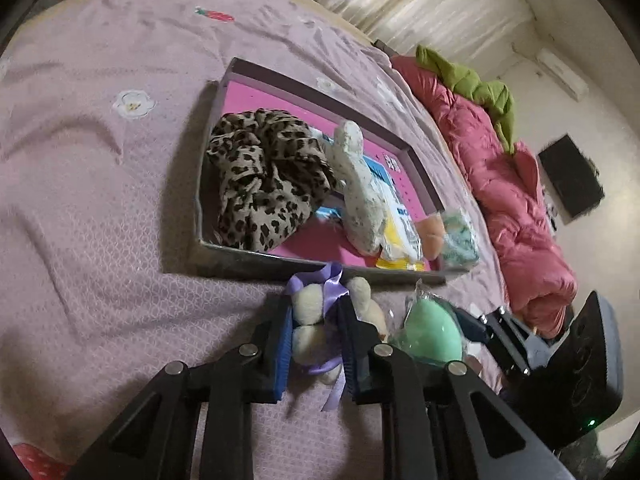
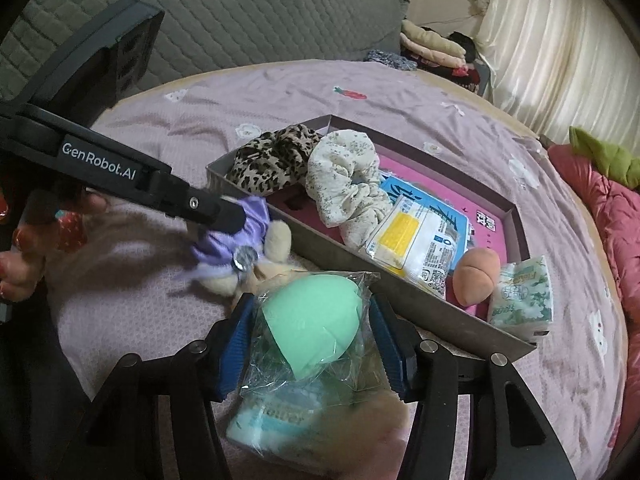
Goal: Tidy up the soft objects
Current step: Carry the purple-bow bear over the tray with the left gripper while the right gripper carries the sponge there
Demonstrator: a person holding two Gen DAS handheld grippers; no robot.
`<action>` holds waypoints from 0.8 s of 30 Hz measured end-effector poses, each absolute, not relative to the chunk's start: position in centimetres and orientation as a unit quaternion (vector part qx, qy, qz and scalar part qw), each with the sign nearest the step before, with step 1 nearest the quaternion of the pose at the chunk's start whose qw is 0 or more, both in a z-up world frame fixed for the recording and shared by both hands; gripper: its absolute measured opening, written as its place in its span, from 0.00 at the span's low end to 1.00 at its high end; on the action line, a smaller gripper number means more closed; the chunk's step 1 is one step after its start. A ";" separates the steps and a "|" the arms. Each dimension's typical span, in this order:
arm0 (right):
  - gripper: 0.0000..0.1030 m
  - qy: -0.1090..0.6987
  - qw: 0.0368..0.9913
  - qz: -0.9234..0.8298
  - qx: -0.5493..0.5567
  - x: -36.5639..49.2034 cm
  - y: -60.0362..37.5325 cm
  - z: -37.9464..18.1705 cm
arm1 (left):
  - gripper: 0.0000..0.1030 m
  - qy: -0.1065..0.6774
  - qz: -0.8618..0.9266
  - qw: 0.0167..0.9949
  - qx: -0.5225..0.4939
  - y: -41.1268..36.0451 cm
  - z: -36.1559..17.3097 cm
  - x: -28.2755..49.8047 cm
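On the bed [image 1: 100,208], just before the near wall of the shallow box [image 1: 256,258], we see our left gripper [image 1: 314,320] pinching a small cream plush toy [image 1: 308,322] with a lilac ribbon, its long axis running along the fingers toward the box. Our right gripper [image 2: 312,336] pinches a mint-green sponge egg [image 2: 310,330] in clear wrap, rounded end up, pointing at the box's near wall. Inside lie a leopard scrunchie [image 2: 276,164], a floral scrunchie [image 2: 344,180] and a peach sponge [image 2: 476,276].
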State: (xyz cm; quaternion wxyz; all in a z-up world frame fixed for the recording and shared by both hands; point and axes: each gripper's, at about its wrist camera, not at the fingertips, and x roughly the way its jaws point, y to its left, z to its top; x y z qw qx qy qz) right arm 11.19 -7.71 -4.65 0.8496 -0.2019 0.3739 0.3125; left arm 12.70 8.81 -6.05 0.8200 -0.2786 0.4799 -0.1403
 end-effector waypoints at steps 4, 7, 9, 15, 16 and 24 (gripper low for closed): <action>0.57 0.375 0.849 0.313 -0.203 11.0 -7.7 -4.7 | 0.21 0.485 -0.149 0.810 -0.293 8.8 -6.4 12.9; 0.57 0.375 0.849 0.313 -0.202 11.0 -7.7 -4.8 | 0.22 0.487 -0.159 0.800 -0.313 8.8 -6.9 13.0; 0.57 0.375 0.849 0.313 -0.202 10.9 -7.7 -4.8 | 0.22 0.491 -0.171 0.788 -0.331 8.7 -7.3 13.2; 0.57 0.374 0.850 0.311 -0.202 11.0 -7.8 -4.8 | 0.21 0.485 -0.166 0.802 -0.307 7.9 -6.9 13.3; 0.57 0.373 0.851 0.311 -0.201 11.0 -7.8 -4.7 | 0.20 0.484 -0.164 0.806 -0.299 7.7 -6.7 13.3; 0.57 0.356 0.859 0.315 -0.188 10.7 -8.1 -3.6 | 0.18 0.463 -0.174 0.823 -0.278 6.8 -5.1 13.1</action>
